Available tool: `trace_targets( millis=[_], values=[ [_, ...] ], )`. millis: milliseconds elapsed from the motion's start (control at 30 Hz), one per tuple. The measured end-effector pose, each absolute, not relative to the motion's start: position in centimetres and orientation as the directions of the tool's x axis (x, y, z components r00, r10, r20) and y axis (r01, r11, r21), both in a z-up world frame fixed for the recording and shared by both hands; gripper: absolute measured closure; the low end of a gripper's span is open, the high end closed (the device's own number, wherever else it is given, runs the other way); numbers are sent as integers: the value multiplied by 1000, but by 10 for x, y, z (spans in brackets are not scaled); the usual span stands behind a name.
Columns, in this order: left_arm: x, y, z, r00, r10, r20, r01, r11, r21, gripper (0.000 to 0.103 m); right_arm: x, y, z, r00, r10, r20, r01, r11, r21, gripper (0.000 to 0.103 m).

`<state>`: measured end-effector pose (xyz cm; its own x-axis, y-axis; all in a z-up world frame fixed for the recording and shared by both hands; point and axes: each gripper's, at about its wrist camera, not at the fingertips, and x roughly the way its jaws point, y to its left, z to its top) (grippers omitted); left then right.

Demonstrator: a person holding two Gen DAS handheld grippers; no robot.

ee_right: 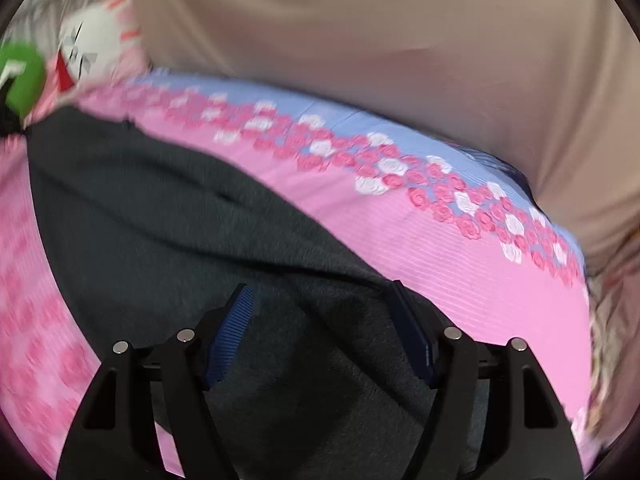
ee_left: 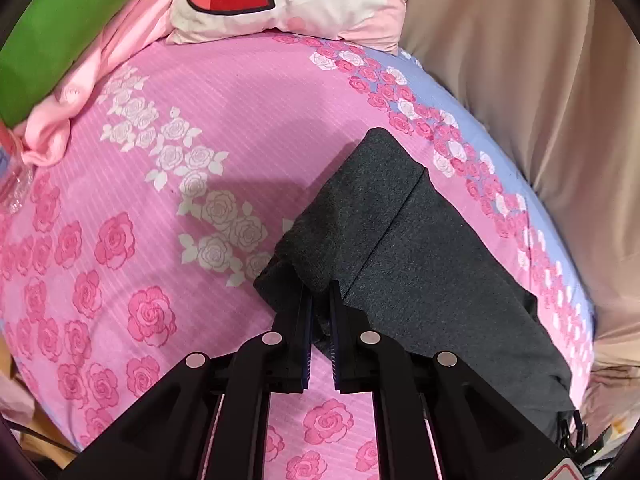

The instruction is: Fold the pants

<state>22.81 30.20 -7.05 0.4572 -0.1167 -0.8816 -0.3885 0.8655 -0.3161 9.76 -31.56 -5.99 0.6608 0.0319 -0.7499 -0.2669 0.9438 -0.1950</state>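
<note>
The bed [ee_left: 168, 120] with its pink rose-print sheet takes up pretty much everything here, a beige curtain [ee_left: 520, 80] hanging along its far side and a cartoon pillow [ee_left: 280, 0] up at the head end. Next to the pillow there's a green roll [ee_left: 52, 32] on some bunched pink cloth [ee_left: 60, 120], all well away from the action.

The dark grey pants [ee_left: 400, 240] lie as a long strip near the bed's blue-edged side, apparently already laid leg on leg, with one seam or fold line crossing them.

The left hand-held gripper [ee_left: 321, 300] is clenched on a bunched-up bit of the pants at their near edge, fabric pinched right between the pads. The right hand-held gripper [ee_right: 320, 300] sits over the pants further along with its jaws parted. Cloth lies between and under them, but the pads aren't pressing on it as far as I can see. That view is smeared, so take it loosely.

My read is we're partway in, setting up the next fold. To do it well I'd get the right one pinching the same edge, both layers, not just the top one. Then lift both corners together and level, carry them over to the far end, and lay the cloth down flat so the edges line up without a twist.
</note>
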Motion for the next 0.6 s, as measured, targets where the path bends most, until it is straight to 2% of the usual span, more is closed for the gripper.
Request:
trace_targets(
  millis=[33, 67, 200, 267, 333, 367, 433, 467, 500, 567, 600],
  values=[
    [231, 301, -70, 452, -105, -886, -392, 869, -303, 97, 102, -318, -59, 641, 35, -767, -268, 946, -181, 99],
    [232, 300, -69, 448, -93, -889, -395, 872, -290, 97, 99, -321, -52, 653, 49, -756, -265, 950, -167, 103],
    [230, 300, -66, 452, -82, -888, -396, 874, -282, 96, 44, -322, -20, 708, 153, -690, -316, 942, -116, 103],
    [227, 301, -66, 450, -75, -890, -394, 878, -273, 95, 20, -325, -25, 684, 166, -711, -326, 940, -95, 103],
    [227, 300, -71, 443, -72, -894, -396, 878, -268, 95, 15, -329, -39, 652, 111, -750, -286, 952, -108, 103],
    [229, 299, -74, 439, -69, -896, -401, 878, -263, 95, 18, -329, -44, 649, 61, -758, -266, 952, -151, 100],
    [232, 297, -79, 428, -52, -902, -412, 877, -246, 95, 31, -324, -46, 665, -22, -746, -251, 935, -251, 85],
    [232, 295, -80, 427, -44, -903, -414, 879, -238, 95, 39, -321, -44, 677, -25, -736, -259, 927, -270, 69],
    [232, 294, -80, 429, -36, -903, -415, 880, -232, 95, 51, -318, -40, 691, -20, -723, -270, 920, -284, 61],
    [232, 293, -79, 427, -30, -904, -418, 880, -226, 95, 78, -313, -41, 688, -27, -725, -302, 898, -321, 55],
    [232, 294, -79, 427, -32, -904, -419, 878, -229, 95, 91, -312, -45, 675, -34, -737, -320, 887, -334, 47]
  ],
)
